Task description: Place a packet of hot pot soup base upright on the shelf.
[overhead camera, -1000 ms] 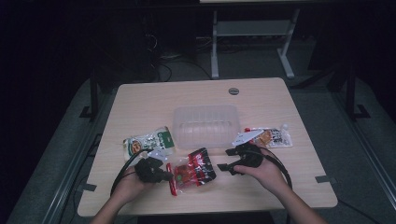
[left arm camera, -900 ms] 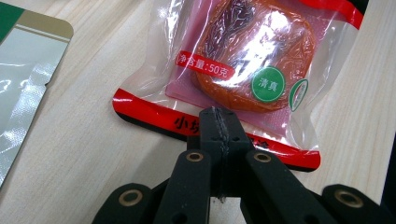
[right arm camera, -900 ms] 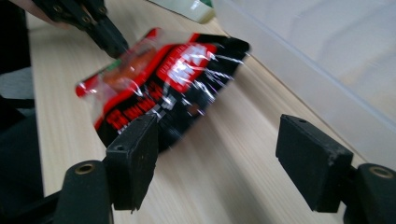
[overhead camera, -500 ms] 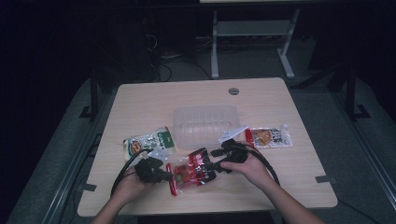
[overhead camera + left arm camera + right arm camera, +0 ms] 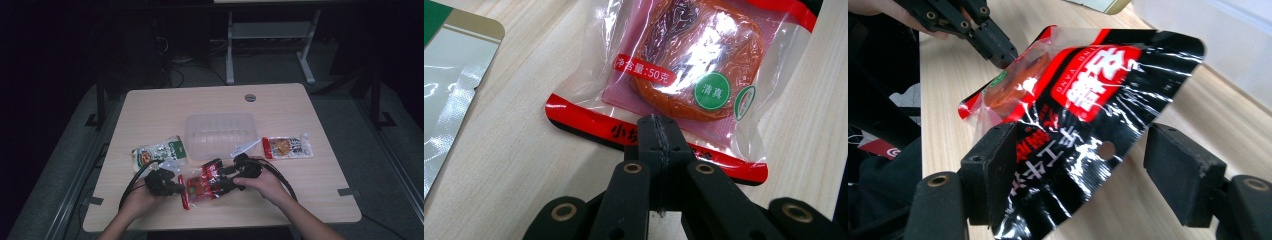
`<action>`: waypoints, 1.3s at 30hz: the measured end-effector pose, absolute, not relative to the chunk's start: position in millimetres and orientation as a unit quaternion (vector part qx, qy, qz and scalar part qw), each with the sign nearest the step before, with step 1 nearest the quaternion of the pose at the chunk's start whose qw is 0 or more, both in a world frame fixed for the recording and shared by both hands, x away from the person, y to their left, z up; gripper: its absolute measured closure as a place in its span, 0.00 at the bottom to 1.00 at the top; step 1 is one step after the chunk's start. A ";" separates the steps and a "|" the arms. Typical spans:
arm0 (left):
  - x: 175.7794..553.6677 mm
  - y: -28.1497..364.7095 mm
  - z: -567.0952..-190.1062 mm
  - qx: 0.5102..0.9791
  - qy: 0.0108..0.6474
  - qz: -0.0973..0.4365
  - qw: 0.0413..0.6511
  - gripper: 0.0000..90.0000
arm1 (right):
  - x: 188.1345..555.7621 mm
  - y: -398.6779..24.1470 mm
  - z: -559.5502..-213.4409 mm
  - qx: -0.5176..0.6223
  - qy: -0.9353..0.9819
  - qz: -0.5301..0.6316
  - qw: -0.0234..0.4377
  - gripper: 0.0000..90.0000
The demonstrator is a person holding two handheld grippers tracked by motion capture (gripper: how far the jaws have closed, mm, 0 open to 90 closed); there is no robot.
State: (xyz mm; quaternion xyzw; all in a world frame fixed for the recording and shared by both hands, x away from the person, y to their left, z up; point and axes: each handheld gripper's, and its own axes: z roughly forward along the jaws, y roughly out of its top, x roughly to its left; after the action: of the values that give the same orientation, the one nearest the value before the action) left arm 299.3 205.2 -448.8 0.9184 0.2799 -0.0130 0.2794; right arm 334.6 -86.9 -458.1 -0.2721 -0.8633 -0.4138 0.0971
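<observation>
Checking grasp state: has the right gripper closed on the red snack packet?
No: the right gripper has its jaws wide apart either side of the red snack packet.

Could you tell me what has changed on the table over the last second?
The right gripper moved left from beside the orange packet to the red snack packet, its open jaws now straddling the packet's black end. The left gripper stayed shut on the packet's other edge. The clear tub and green packet stayed put.
</observation>
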 end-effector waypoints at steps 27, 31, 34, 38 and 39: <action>296.7 199.7 -450.2 0.912 0.290 -0.005 0.289 1.00 | 330.7 -65.1 -457.6 -0.239 -0.866 -0.421 0.121 0.63; 296.9 199.7 -450.1 0.912 0.290 -0.005 0.289 1.00 | 329.8 -64.3 -455.5 -0.240 -0.871 -0.414 0.113 0.76; 297.2 200.0 -450.4 0.911 0.292 -0.005 0.291 1.00 | 330.1 -63.2 -454.9 -0.241 -0.874 -0.408 0.110 0.84; 297.6 200.8 -450.5 0.911 0.292 -0.008 0.291 1.00 | 331.4 -60.5 -452.9 -0.231 -0.880 -0.402 0.105 0.94; 298.2 201.4 -450.7 0.911 0.291 -0.009 0.292 1.00 | 331.1 -59.6 -452.4 -0.230 -0.879 -0.403 0.106 0.95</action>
State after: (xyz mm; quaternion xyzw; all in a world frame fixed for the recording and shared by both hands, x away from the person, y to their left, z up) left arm 298.2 201.4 -450.7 0.9110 0.2909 -0.0087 0.2920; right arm 331.1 -59.6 -452.4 -0.2303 -0.8794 -0.4028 0.1062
